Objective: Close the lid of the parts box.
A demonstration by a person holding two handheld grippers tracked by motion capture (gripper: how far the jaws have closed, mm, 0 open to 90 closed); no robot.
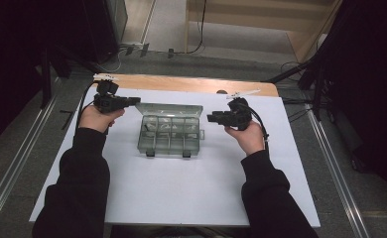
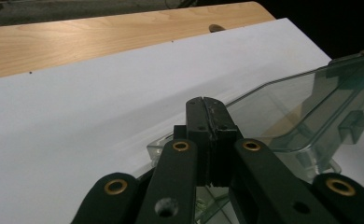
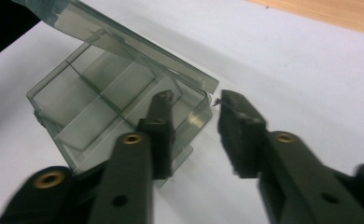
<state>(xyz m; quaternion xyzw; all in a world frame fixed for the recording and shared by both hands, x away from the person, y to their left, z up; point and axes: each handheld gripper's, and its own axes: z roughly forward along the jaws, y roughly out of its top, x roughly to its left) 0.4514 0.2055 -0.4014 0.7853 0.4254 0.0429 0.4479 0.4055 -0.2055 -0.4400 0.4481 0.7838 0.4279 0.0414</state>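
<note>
A see-through plastic box [image 1: 169, 130] with little compartments sits in the middle of the white sheet [image 1: 181, 193] on the counter [image 1: 191, 84], its lid [image 1: 170, 110] lifted. The left gripper [image 1: 132, 101] is at the box's left back corner, its jaws pressed tight together by the lid's edge, with nothing seen between them. The right gripper [image 1: 210, 118] is just beside the box's right end, jaws a little apart and holding nothing. The box looks smooth, shiny and greenish-grey. The grippers are black.

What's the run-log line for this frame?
left hand-held gripper: shut, at box's lid | right hand-held gripper: open, beside compartment box | lid: raised
</note>
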